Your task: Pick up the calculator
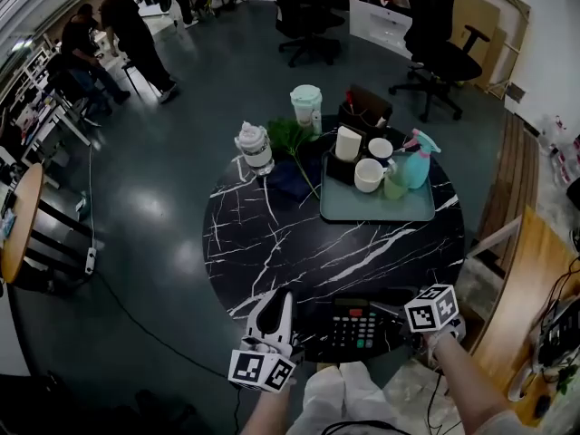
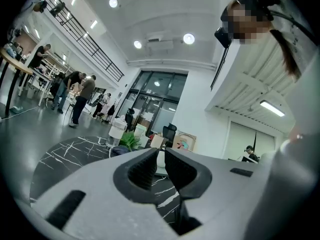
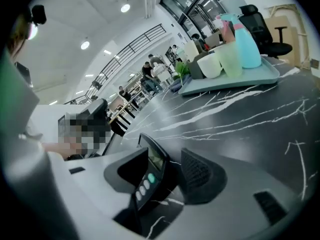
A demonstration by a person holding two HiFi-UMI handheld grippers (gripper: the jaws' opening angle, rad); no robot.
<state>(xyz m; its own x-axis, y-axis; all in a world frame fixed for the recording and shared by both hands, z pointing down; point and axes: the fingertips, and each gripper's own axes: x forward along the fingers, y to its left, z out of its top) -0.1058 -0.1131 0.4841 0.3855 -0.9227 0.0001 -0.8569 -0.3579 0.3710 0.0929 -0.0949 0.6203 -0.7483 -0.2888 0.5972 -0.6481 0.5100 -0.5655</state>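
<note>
The black calculator [image 1: 355, 325] lies flat at the near edge of the round black marble table [image 1: 272, 243]. My right gripper [image 1: 391, 315] reaches in from its right side. In the right gripper view the calculator [image 3: 148, 176] stands between the open jaws of my right gripper [image 3: 165, 156]. It lies against one finger [image 3: 127, 171], and a gap shows to the other pad [image 3: 197, 174]. My left gripper [image 1: 283, 297] hovers just left of the calculator. In its own view the left gripper [image 2: 161, 153] has its pads almost together, with nothing between them.
A pale tray [image 1: 376, 211] at the table's far right carries cups [image 1: 368, 174] and a teal spray bottle [image 1: 415, 158]. A jar [image 1: 255, 146], a lidded cup [image 1: 306, 105] and a leafy plant [image 1: 292, 139] stand at the far edge. Office chairs [image 1: 439, 34] and people are beyond.
</note>
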